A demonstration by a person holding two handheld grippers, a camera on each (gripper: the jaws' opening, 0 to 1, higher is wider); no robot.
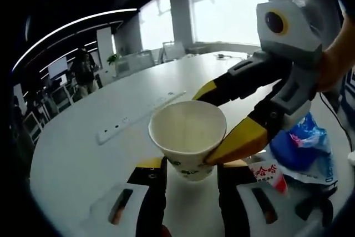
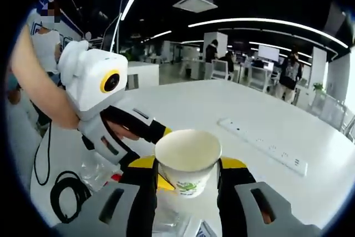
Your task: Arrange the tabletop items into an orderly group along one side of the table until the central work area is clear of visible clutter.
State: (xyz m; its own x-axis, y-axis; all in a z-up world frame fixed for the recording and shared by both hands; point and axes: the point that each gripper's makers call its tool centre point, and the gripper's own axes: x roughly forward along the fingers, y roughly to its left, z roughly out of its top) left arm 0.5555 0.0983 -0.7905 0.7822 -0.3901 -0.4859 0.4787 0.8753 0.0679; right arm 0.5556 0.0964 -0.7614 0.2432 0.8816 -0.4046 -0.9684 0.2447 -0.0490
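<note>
- Nearest your left camera, the left gripper point(image 1: 192, 165) has its two jaws either side of the paper cup's point(image 1: 188, 137) base. They stand close against it, but whether they press or merely flank it cannot be told.
- From the right of that view, your right gripper point(image 1: 216, 123) reaches in with one yellow tip behind the cup's rim and the other on its near wall. It looks clamped on the cup, which sits tilted between the two tools (a handover, by my reading, so one hand can carry it to the side).
- Just beside the cup lie a red-and-white packet point(image 1: 266, 173) and a blue wrapper point(image 1: 302, 145). Both are loose clutter yet to be grouped.
- Beyond them, the white table point(image 1: 83, 159) curves away with a power strip point(image 1: 138, 116) laid along it. Bright windows, chairs and a standing person point(image 1: 83, 70) close the room.
- In the right gripper view, your own jaws hug the cup's point(image 2: 187, 162) sides.
- On the left, the left gripper point(image 2: 165, 156) comes in with its tips at the cup's far side.
- A black cable point(image 2: 66, 192) loops near the table's edge beside some clear plastic point(image 2: 94, 173).
- Farther out, the power strip point(image 2: 260, 142) crosses bare tabletop point(image 2: 194, 104) under long ceiling lights in an open office.
</note>
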